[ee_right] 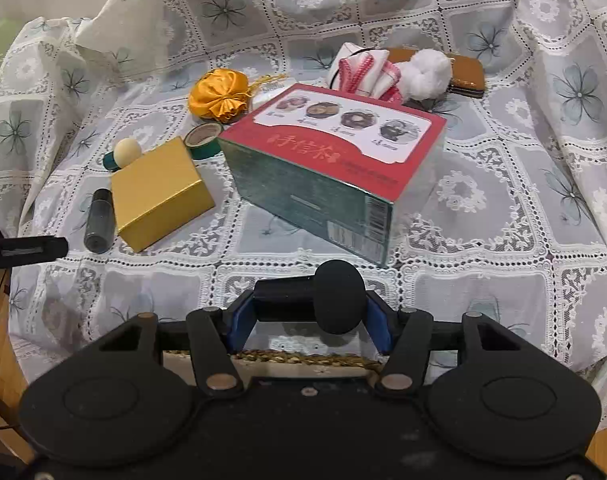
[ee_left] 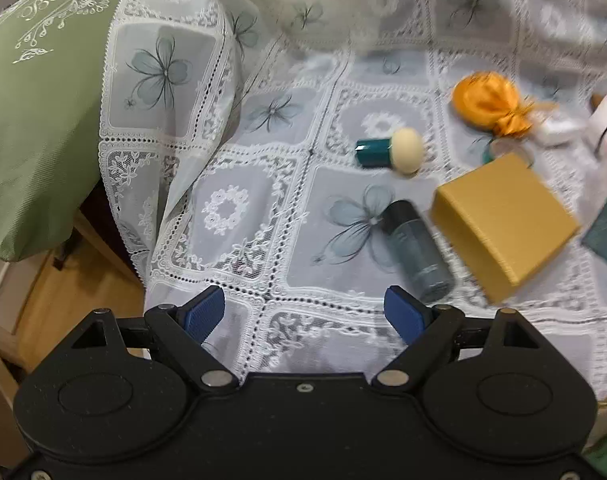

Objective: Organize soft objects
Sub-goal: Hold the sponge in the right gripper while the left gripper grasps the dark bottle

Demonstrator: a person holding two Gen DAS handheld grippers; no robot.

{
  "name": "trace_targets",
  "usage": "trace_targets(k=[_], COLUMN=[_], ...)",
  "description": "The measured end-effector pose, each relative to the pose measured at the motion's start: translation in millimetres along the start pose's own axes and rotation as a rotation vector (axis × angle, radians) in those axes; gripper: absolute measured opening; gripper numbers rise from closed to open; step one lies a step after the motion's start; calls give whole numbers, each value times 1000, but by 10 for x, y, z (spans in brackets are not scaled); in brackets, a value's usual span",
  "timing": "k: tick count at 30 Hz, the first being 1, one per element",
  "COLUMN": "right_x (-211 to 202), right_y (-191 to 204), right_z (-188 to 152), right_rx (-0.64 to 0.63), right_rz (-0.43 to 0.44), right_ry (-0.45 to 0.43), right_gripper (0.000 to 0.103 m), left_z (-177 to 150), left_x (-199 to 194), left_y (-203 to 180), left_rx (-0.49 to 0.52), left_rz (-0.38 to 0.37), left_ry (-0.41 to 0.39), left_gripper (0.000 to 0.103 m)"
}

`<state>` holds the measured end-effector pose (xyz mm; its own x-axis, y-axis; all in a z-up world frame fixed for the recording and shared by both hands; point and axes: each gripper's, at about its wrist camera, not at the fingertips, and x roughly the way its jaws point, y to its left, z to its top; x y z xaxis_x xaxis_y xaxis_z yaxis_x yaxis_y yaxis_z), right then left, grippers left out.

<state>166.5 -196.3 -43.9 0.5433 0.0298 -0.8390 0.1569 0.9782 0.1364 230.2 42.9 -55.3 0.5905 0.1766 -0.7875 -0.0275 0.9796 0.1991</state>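
Note:
My right gripper [ee_right: 308, 312] is shut on a black sponge applicator [ee_right: 335, 296], which lies crosswise between the blue pads with its foam head to the right. My left gripper [ee_left: 303, 304] stands open over the lace cloth [ee_left: 263, 208], nothing between its fingers. Ahead of it lie a cream sponge puff with a teal handle [ee_left: 387, 152] and an orange satin pouch [ee_left: 487, 100]. The right wrist view shows the same puff [ee_right: 123, 154] and pouch [ee_right: 219, 96], plus a white fluffy pompom [ee_right: 427, 72] and a white-and-red cloth [ee_right: 363, 68] behind the red box.
A gold box [ee_right: 159, 196], a dark bottle [ee_right: 99, 220], a tape roll [ee_right: 203, 140], a red-and-green box [ee_right: 335, 160] and a brown case [ee_right: 467, 74] share the cloth. A woven basket rim [ee_right: 303, 358] shows under my right gripper. A green cushion [ee_left: 35, 120] lies left.

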Motion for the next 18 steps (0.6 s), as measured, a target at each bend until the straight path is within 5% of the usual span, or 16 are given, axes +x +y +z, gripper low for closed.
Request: trace_targets(k=[7,13,18], right_x=[-19,-29,-50], right_y=[61,100,123], right_z=[1,-4,0], right_rx=[-9,-6,-6], right_rz=[26,49,64], right_ry=[1,14,14], right_gripper=[57,57,57], left_z=[10,62,56], left_x=[146,121,118], left_y=[-195,-353,-377], left_rx=[102,162,326], left_rz=[-58,-209,-277], left_ry=[23,30,-49], left_gripper=[82,82,83])
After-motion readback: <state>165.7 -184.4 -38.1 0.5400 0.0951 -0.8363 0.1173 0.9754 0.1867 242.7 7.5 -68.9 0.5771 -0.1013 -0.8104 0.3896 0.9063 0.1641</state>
